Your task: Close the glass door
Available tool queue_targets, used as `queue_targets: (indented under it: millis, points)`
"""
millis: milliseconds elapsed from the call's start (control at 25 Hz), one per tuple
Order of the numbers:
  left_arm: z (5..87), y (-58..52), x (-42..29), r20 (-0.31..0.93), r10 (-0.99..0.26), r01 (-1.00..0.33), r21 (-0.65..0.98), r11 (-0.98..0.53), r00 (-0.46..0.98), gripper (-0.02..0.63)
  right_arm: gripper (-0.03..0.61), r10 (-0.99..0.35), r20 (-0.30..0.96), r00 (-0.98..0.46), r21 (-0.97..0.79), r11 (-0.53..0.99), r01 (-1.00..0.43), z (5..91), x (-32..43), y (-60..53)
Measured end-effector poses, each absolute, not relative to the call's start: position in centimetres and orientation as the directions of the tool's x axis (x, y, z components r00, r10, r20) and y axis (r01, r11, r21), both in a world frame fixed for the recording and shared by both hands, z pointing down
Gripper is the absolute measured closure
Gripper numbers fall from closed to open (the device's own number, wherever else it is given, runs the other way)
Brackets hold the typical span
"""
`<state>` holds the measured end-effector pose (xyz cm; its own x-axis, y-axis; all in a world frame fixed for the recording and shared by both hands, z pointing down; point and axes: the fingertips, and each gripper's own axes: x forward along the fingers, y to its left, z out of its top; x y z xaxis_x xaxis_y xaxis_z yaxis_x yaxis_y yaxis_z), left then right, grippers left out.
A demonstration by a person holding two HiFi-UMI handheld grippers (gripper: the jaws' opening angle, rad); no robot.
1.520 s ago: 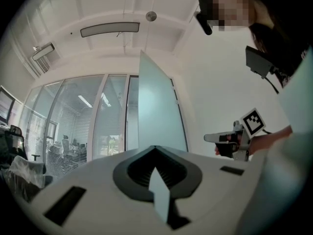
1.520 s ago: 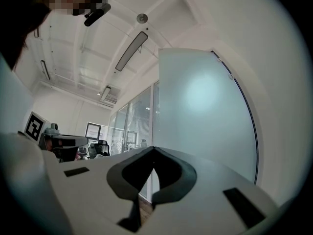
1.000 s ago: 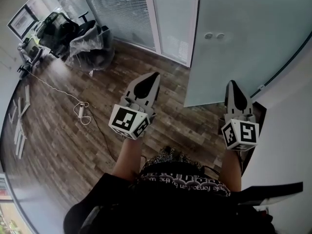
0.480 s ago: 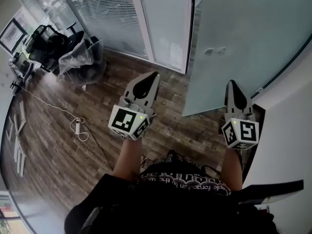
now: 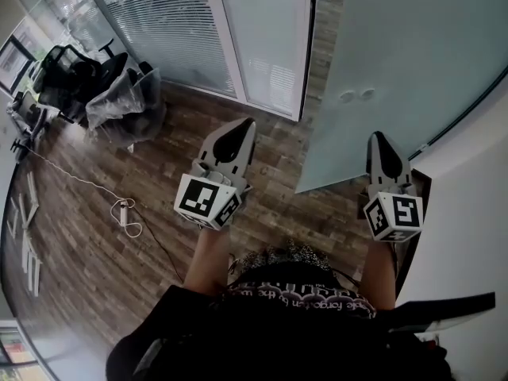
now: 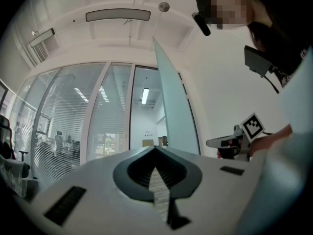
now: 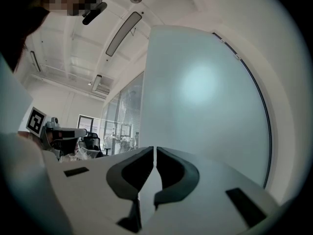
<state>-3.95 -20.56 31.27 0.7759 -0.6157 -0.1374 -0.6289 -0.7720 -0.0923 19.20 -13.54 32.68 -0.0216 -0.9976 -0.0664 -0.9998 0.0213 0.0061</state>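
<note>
Two handheld grippers side by side above a wood-plank floor (image 5: 159, 244), both pointing toward the far glass wall.

Left gripper (image 5: 247, 123): clenched, tips meeting, nothing between them, as confirmed in the left gripper view (image 6: 155, 149). Marker cube (image 5: 208, 201) at its near end.

Right gripper (image 5: 375, 136): likewise clenched and empty, jaws pressed together in the right gripper view (image 7: 154, 149). Second cube (image 5: 394, 217) at its near end.

Frosted glass door (image 5: 405, 62): far right, standing open, swung out at an angle from its frame. Thin leading edge visible in the left gripper view (image 6: 173, 116); broad pale face filling most of the right gripper view (image 7: 205, 102). Right gripper's tip overlapping the panel's lower edge in the head view; contact not determinable. Left gripper well apart from the door.

Two small round fittings (image 5: 355, 95) on the door panel, low down.

Fixed glass partition with blinds (image 5: 167, 22) to the left of the doorway. Plastic-wrapped office chairs (image 5: 119, 94) at far left. White power strip (image 5: 125, 213) with trailing cable on the floor at left. White wall (image 5: 468, 236) at right, close beside the right gripper.
</note>
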Motion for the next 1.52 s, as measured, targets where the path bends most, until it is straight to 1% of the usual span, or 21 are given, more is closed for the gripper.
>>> queue_targets:
  millis: [120, 200, 440, 680, 1000, 1080, 1160, 1520]
  points:
    - [31.2, -21.6, -3.6, -0.135, -0.618, -0.631, -0.093, -0.770, 0.774, 0.612, 0.570, -0.999, -0.044, -0.025, 0.012, 0.024, -1.000, 33.0, 19.7, -15.3]
    - [31.2, -22.4, -3.4, -0.137, -0.624, -0.637, -0.090, -0.765, 0.769, 0.612, 0.529, -0.999, -0.034, -0.034, 0.014, 0.034, -0.999, 33.4, 20.0, -16.5]
    - [31.5, -24.2, -2.3, -0.131, -0.646, -0.657, -0.077, -0.750, 0.752, 0.612, 0.456, -0.999, 0.013, -0.047, 0.022, 0.048, -0.999, 35.0, 21.4, -20.3]
    - [31.7, -25.4, -1.4, -0.115, -0.657, -0.667, -0.087, -0.740, 0.745, 0.612, 0.433, -0.996, 0.065, -0.056, 0.010, 0.057, -0.998, 36.6, 22.1, -23.4]
    - [32.5, -27.2, -0.9, -0.078, -0.676, -0.681, -0.090, -0.727, 0.733, 0.612, 0.428, -0.991, 0.116, -0.063, -0.006, 0.062, -0.998, 38.8, 22.3, -26.7]
    - [32.7, -27.5, -0.7, -0.070, -0.676, -0.680, -0.091, -0.728, 0.733, 0.612, 0.435, -0.991, 0.118, -0.060, 0.006, 0.061, -0.998, 38.7, 22.5, -26.9]
    - [32.8, -27.6, -0.6, -0.066, -0.677, -0.680, -0.094, -0.728, 0.733, 0.612, 0.458, -0.992, 0.116, -0.054, 0.009, 0.056, -0.998, 38.5, 22.6, -26.7]
    - [33.0, -28.7, -0.3, -0.067, -0.686, -0.689, -0.090, -0.719, 0.725, 0.612, 0.463, -0.987, 0.155, -0.033, 0.004, 0.034, -0.999, 38.5, 22.4, -27.8]
